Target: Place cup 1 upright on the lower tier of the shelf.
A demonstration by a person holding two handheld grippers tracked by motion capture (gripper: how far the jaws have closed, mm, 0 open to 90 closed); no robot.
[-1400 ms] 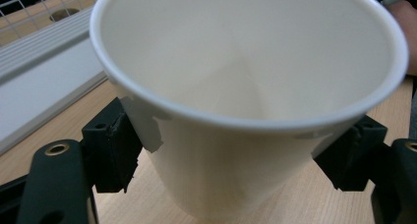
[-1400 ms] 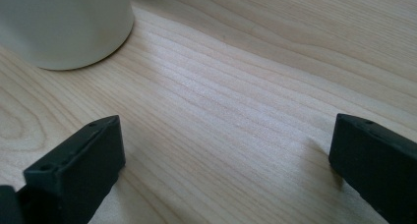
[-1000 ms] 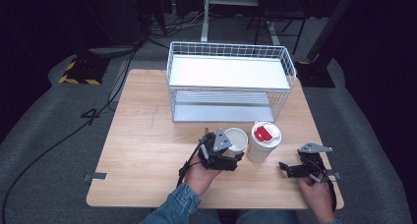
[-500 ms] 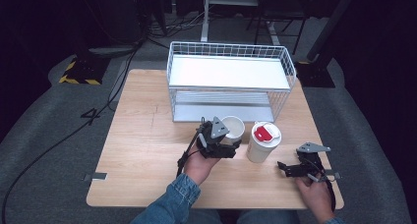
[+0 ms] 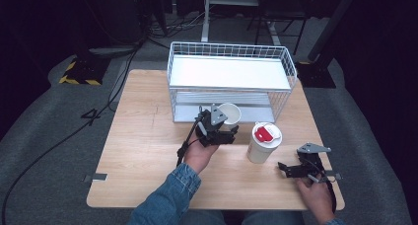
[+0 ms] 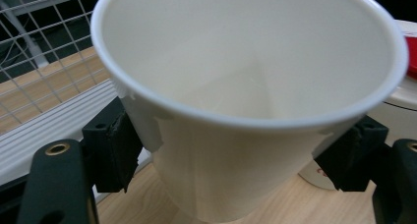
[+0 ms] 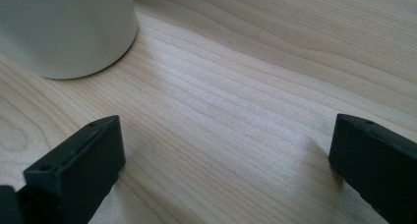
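The worktop (image 5: 148, 151) of pale wood carries a white wire rack (image 5: 231, 79) with two shelves at its far side. In front of the rack stand the smaller things: a lidded cup (image 5: 264, 142) with a red patch on its lid, on the wood to the right of centre, and an open white paper cup (image 5: 229, 113) held off the surface close to the rack's lower shelf.

The step in hand looks like carrying the open cup toward the rack. The left tongs (image 5: 220, 131) pinch it by its sides, one black pad on each wall just under the rim, as the left gripper view shows (image 6: 246, 130); the cup is tilted, its mouth turned toward the camera, and it is empty. The next move probably calls for levelling the cup and easing it in under the top shelf without catching the wire front.

The right tongs (image 5: 292, 169) rest low near the worktop's right front, spread wide with nothing between them, and the lidded cup's base (image 7: 64, 30) stands just beyond their left jaw.
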